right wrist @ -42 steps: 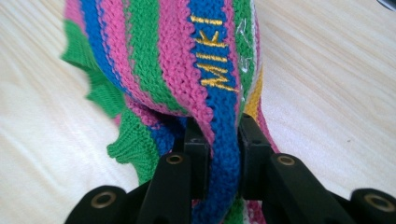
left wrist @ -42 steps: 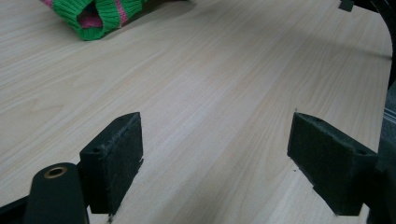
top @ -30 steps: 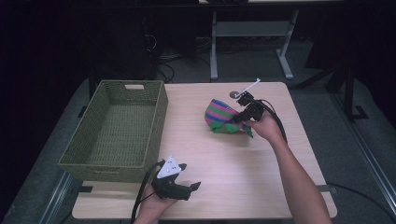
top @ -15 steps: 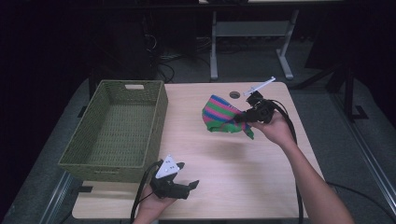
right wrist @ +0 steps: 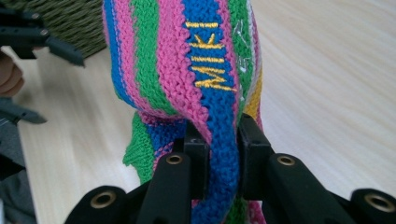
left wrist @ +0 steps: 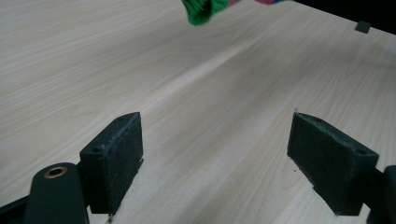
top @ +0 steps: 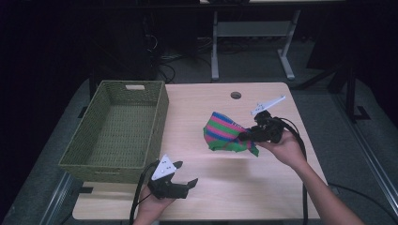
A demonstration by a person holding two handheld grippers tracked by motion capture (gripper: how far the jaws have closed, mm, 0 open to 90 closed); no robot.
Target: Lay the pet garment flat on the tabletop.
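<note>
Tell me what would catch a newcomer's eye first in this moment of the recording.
The brightest thing is the striped knitted cloth in pink, green and blue, lifted above the middle of the table and pinched in the right gripper; yellow stitched letters show on it in the right gripper view. Next comes the green woven basket at the table's left, with nothing visible inside. The left gripper rests near the front edge, jaws apart over bare wood.

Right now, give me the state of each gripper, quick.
Left gripper: open, nothing between its jaws, above the bare wooden table.
Right gripper: shut on the striped pink, green and blue knitted cloth.
</note>
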